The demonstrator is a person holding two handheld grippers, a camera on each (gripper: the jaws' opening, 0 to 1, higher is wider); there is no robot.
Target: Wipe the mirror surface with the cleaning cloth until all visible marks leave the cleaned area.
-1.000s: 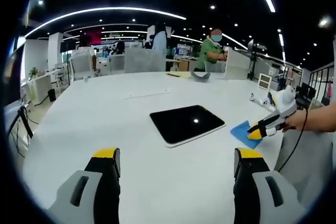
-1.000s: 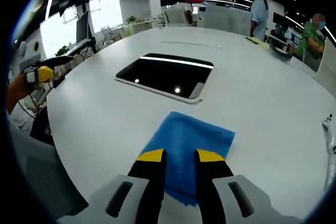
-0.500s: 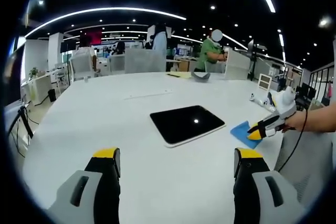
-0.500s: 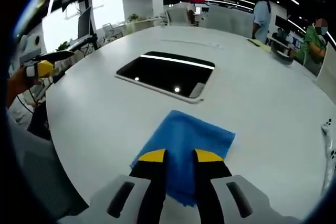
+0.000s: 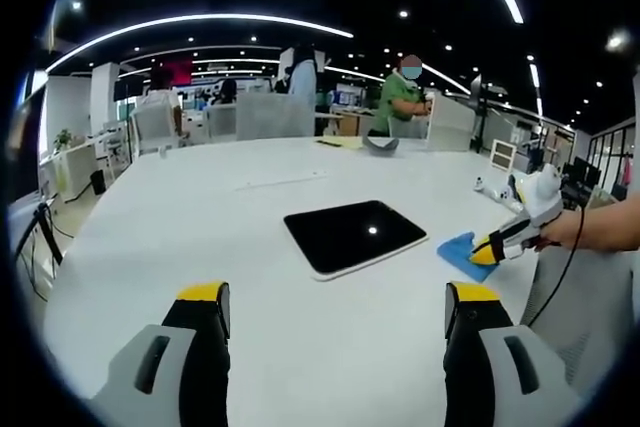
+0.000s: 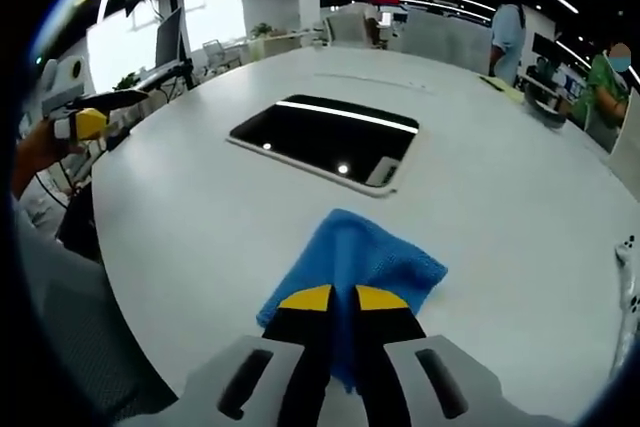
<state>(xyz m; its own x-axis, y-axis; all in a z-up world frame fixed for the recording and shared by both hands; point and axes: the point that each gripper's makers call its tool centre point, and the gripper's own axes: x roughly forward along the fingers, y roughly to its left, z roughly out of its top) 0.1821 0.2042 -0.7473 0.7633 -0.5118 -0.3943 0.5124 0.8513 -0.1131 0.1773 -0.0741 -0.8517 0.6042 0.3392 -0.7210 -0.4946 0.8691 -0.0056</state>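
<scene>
A flat, dark rectangular mirror (image 5: 355, 235) with a pale rim lies on the white table (image 5: 180, 227); in the right gripper view the mirror (image 6: 325, 137) reflects ceiling lights. Just right of it lies the blue cleaning cloth (image 5: 456, 249). My right gripper (image 6: 332, 300) is shut on the near edge of the cloth (image 6: 355, 257), which bunches up between its yellow-tipped fingers. The right gripper (image 5: 487, 250) also shows in the left gripper view, held by a hand. My left gripper (image 5: 333, 299) hovers open over the near table, holding nothing. The left gripper (image 6: 88, 123) appears at the far left of the right gripper view.
People stand and sit at desks beyond the table's far edge. A dark bowl-like object (image 5: 381, 144) and a yellow sheet (image 5: 340, 142) sit at the far side. Small white items (image 5: 493, 186) lie at the right edge. A black cable (image 5: 565, 267) trails from the right gripper.
The right gripper's jaws have closed from a narrow gap onto the cloth, which has puckered and drawn in slightly. The left gripper has stayed in place.
</scene>
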